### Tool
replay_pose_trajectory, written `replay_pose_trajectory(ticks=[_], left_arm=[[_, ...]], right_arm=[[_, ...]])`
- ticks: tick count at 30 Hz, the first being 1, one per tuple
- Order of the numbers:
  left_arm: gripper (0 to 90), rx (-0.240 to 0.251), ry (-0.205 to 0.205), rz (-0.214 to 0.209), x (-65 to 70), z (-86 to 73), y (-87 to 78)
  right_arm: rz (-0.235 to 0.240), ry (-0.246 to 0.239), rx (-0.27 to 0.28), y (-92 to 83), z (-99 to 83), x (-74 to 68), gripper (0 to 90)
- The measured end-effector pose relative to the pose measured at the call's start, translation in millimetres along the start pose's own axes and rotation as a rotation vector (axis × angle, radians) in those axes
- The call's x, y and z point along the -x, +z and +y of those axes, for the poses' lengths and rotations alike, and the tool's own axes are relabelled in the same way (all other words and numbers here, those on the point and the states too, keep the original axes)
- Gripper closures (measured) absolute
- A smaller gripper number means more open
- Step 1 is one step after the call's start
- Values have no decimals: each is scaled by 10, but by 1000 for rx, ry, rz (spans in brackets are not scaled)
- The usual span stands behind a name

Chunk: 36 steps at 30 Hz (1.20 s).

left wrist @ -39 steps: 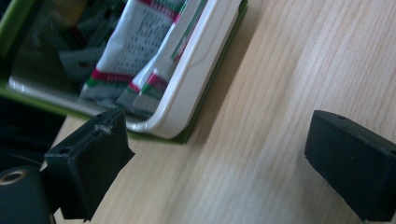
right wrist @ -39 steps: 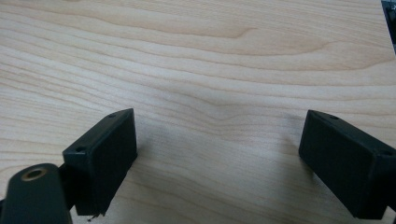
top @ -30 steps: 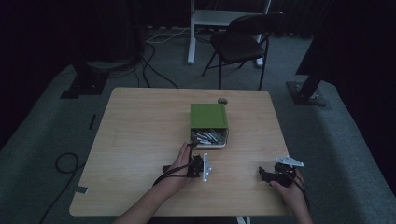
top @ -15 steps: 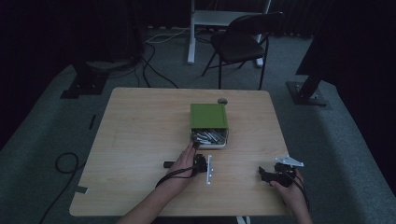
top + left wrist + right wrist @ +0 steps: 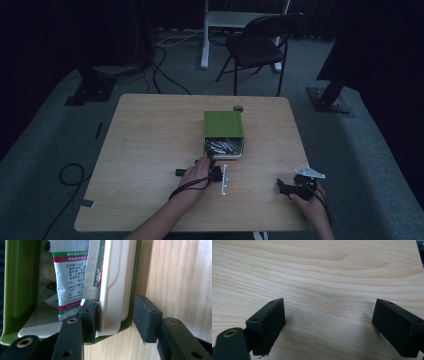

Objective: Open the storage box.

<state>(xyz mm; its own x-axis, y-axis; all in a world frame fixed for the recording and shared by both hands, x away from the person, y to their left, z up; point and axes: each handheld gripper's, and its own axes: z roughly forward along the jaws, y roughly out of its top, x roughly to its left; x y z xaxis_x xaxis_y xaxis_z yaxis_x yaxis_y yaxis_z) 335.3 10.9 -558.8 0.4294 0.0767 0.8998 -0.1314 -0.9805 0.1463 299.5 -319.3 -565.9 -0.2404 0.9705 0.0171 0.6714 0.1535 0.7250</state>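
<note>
A green box (image 5: 223, 124) lies at the table's middle, its open end toward me, with a white tray (image 5: 117, 287) of printed packets (image 5: 68, 277) inside. My left gripper (image 5: 211, 162) reaches into that open end. In the left gripper view, the left gripper (image 5: 115, 315) straddles the side wall of the tray and box. One pad sits inside against the white wall, while the other stands just clear of the green edge. Its jaws have just been closing, with that wall between them. My right gripper (image 5: 286, 188) rests open near the table's front right, and the right gripper (image 5: 328, 325) has bare wood between its pads.
A small round grey object (image 5: 238, 108) sits on the table behind the box. Beyond the table (image 5: 150, 140) stand a dark folding chair (image 5: 260, 45) and a white stand. Cables lie on the floor at the left.
The left hand has rolled at the box's open end, so its grey plate now shows edge-on. The right hand has stayed put.
</note>
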Motion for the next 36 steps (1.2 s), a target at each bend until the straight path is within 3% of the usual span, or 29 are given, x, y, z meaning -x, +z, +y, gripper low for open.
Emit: replay_pose_trajectory(ticks=[4, 9, 36], left_arm=[[630, -5, -15, 28, 5, 14, 21], [676, -8, 2, 49, 17, 19, 42], [715, 7, 8, 10, 15, 44, -99]], right_arm=[[0, 0, 0, 0, 0, 0, 109], [0, 0, 0, 0, 0, 0, 109], [0, 0, 0, 0, 0, 0, 109]])
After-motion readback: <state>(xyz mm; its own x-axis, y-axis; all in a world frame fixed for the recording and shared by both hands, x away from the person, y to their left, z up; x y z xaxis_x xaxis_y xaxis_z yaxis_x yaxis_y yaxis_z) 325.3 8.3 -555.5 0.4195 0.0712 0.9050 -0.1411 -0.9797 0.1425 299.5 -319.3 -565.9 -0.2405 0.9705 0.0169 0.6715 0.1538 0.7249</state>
